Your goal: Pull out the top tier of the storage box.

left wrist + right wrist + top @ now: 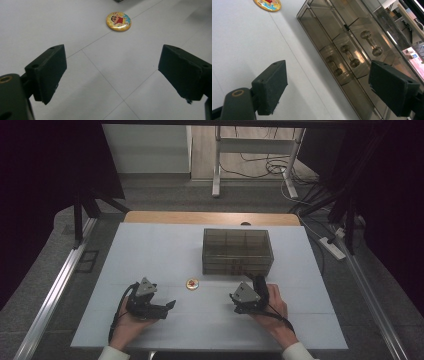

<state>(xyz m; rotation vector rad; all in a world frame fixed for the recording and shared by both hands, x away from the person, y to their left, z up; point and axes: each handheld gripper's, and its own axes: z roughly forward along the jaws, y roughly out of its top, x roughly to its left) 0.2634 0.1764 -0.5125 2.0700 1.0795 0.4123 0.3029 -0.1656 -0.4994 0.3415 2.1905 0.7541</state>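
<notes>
High view: fixed overhead on the person's side, facing forward and down; takes in the whole white table (150, 250) plus floor beyond.

Left gripper view: rides the left gripper (112, 75), low over the table, looking along its wide-apart jaws; the round badge (118, 21) lies ahead of them, well apart.

Right gripper view: rides the right gripper (327, 87), rolled sideways, close to the smoked drawer box (352, 50) ahead and right of its jaws.

Shared: badge (267, 5) in both gripper views and in the high view (192, 283); box (237, 251) in the high and right gripper views.
</notes>
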